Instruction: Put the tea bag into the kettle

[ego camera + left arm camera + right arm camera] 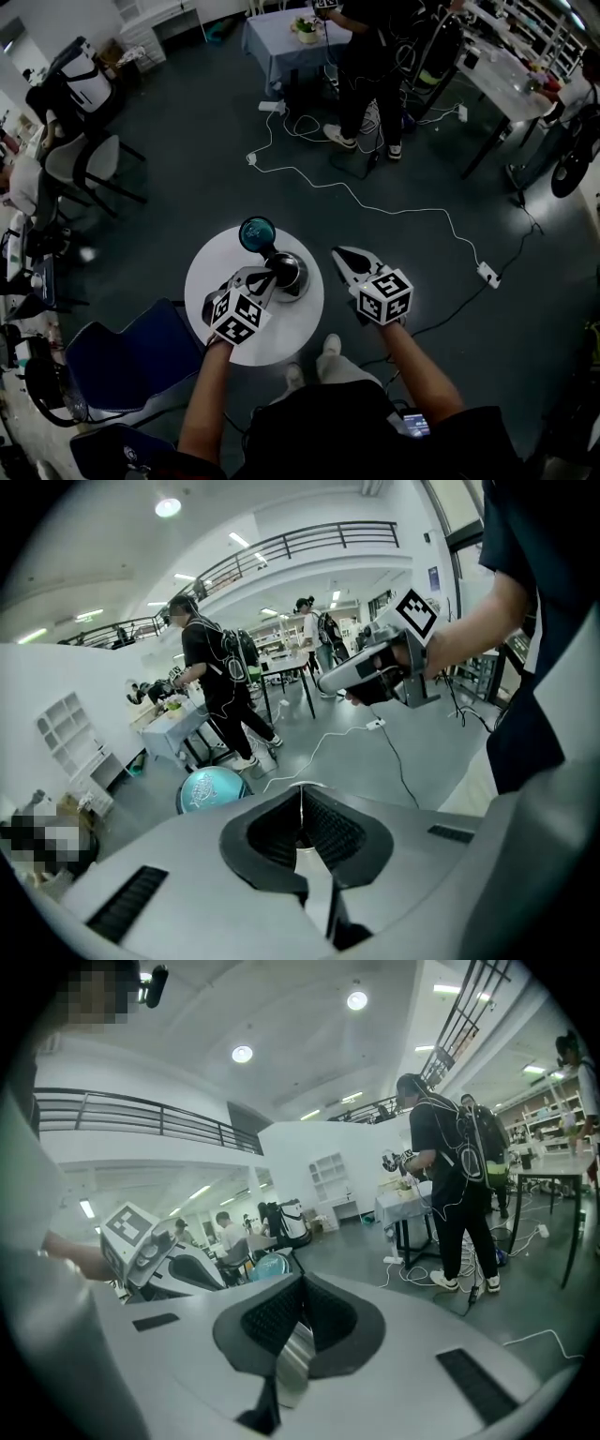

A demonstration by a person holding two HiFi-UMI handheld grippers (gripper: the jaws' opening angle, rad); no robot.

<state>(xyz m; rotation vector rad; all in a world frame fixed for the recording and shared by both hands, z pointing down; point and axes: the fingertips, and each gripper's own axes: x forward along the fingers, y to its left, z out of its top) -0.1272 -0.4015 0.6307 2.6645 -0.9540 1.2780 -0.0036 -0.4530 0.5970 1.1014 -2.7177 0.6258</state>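
Observation:
A steel kettle [289, 270] with a dark handle stands on the small round white table [281, 330]. A teal round lid [256, 232] rises at its far side, also seen in the left gripper view [211, 790] and the right gripper view [267, 1266]. My left gripper [264, 278] is over the table, its tips at the kettle's near left side, jaws closed [301, 794]. My right gripper [342, 255] hovers off the table's right edge, jaws closed [300, 1283] with nothing seen between them. No tea bag shows in any view.
A blue chair [131, 361] stands left of the table. A white cable [394, 211] runs across the dark floor to a power strip [487, 274]. A person [366, 66] stands at the far tables. More chairs [80, 159] line the left.

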